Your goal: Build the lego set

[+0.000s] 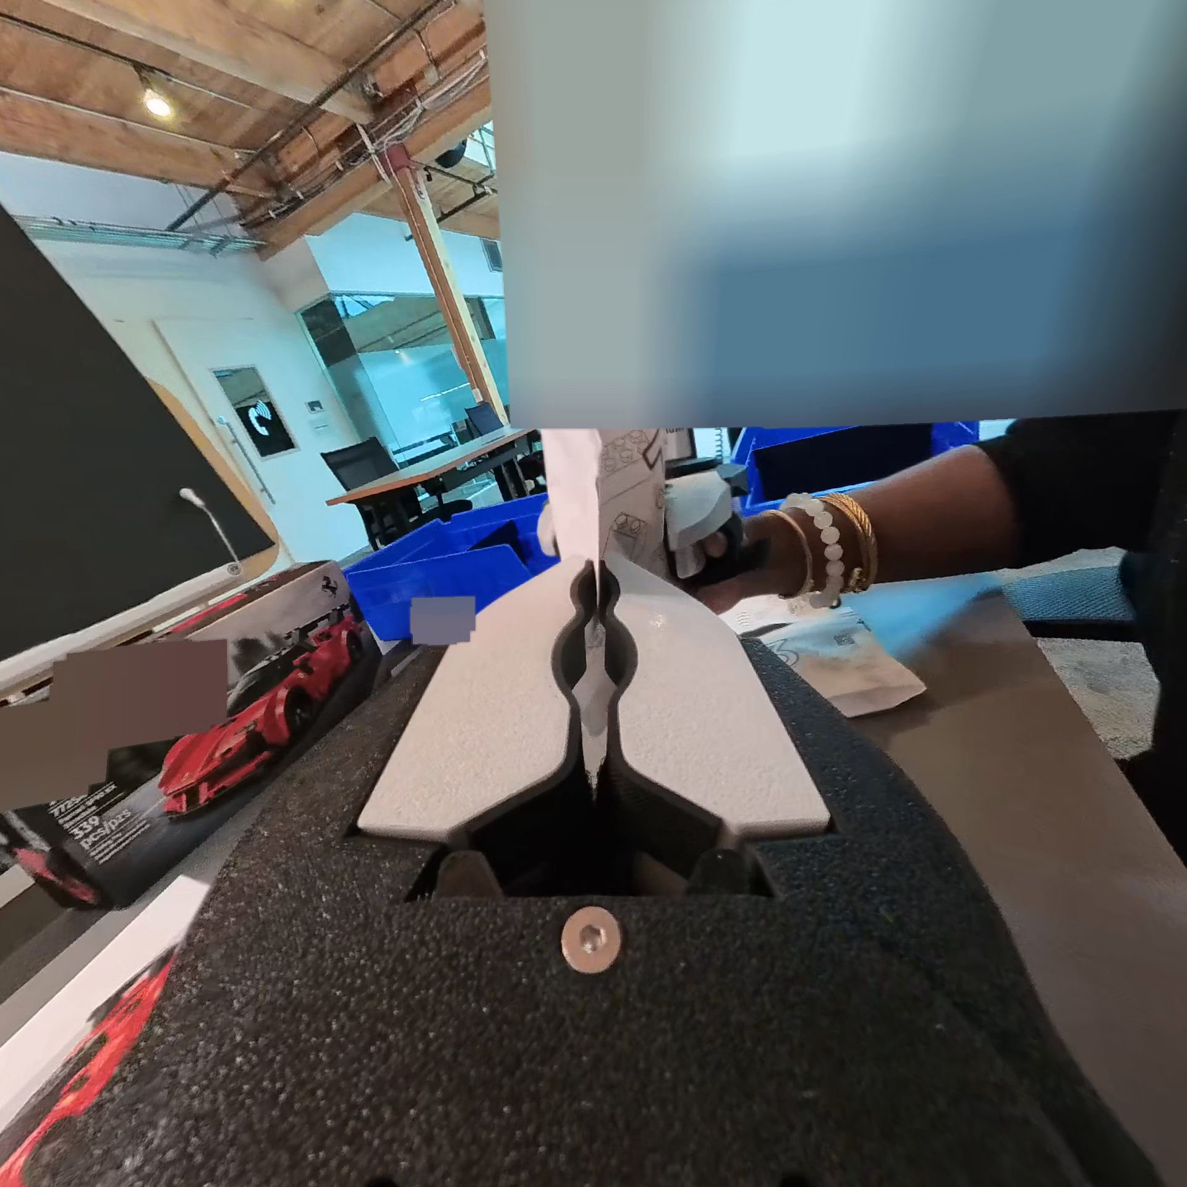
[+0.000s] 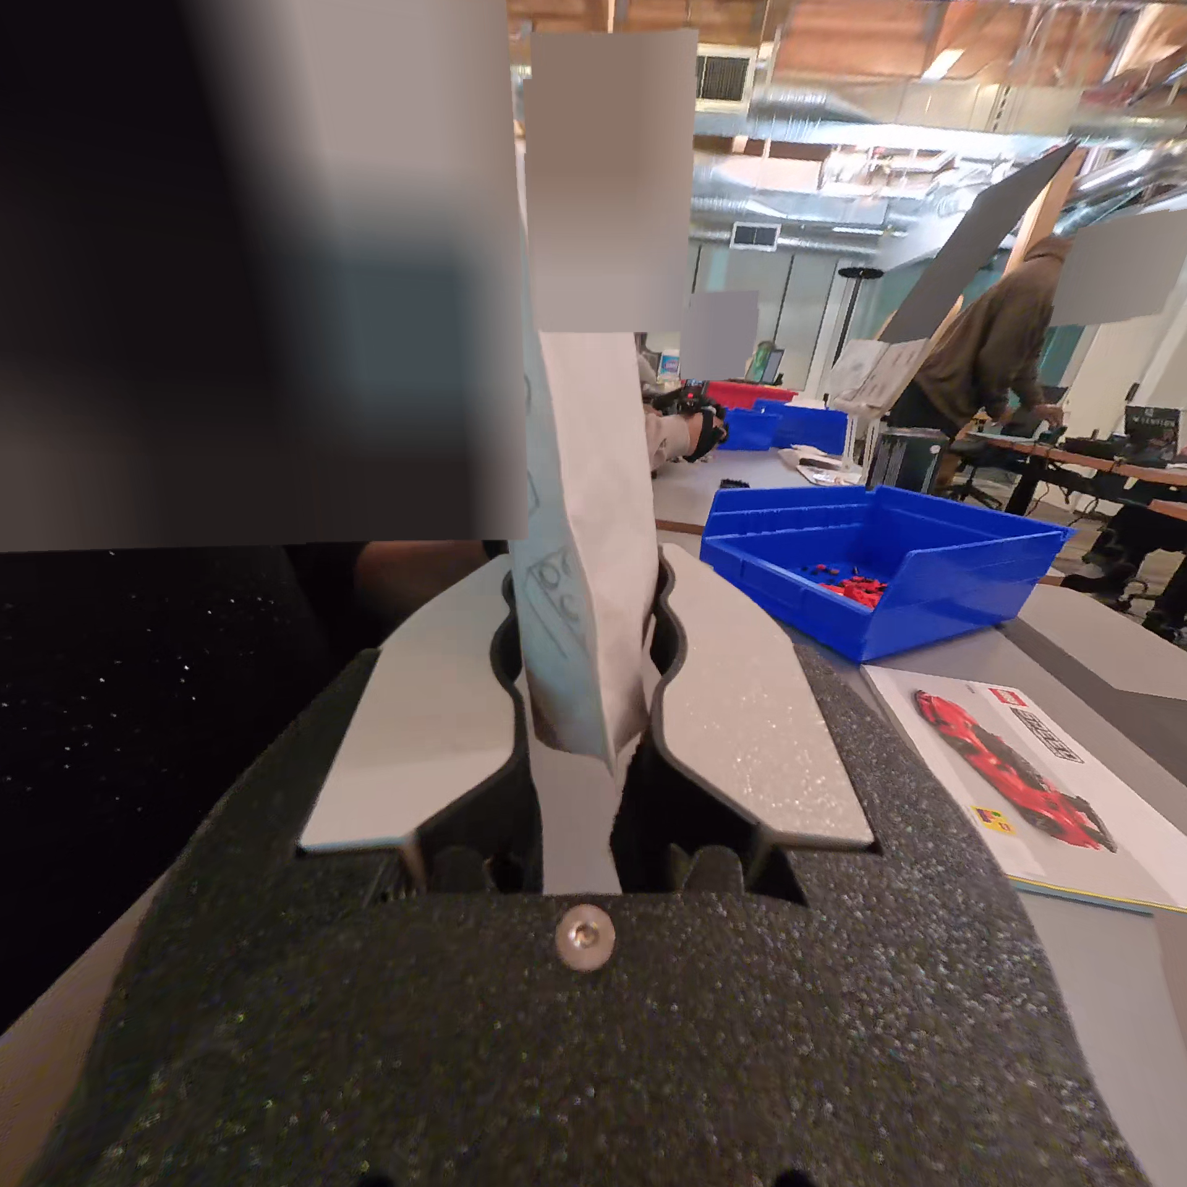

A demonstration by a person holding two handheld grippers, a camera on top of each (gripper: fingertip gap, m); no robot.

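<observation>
Left hand-held gripper [image 1: 596,600] is clamped shut on the edge of a white paper bag [image 1: 581,507] printed with brick outlines, held upright above the worktop [image 1: 950,732]. Right hand-held gripper [image 2: 588,610] has the same paper bag [image 2: 597,514] between its part-open fingers [image 2: 726,694]; pad contact cannot be told. A blue bin [image 2: 899,578] with red pieces sits to the right, a booklet [image 2: 1040,790] showing a red car near it. A boxed car kit [image 1: 257,694] lies left.

Paper bag [image 2: 597,514] standing upright between both grippers.
A bin [image 2: 899,616] is sitting right of the bag, a booklet [image 2: 1028,790] lying before the bin; bricks [image 2: 854,586] are lying in it.
</observation>
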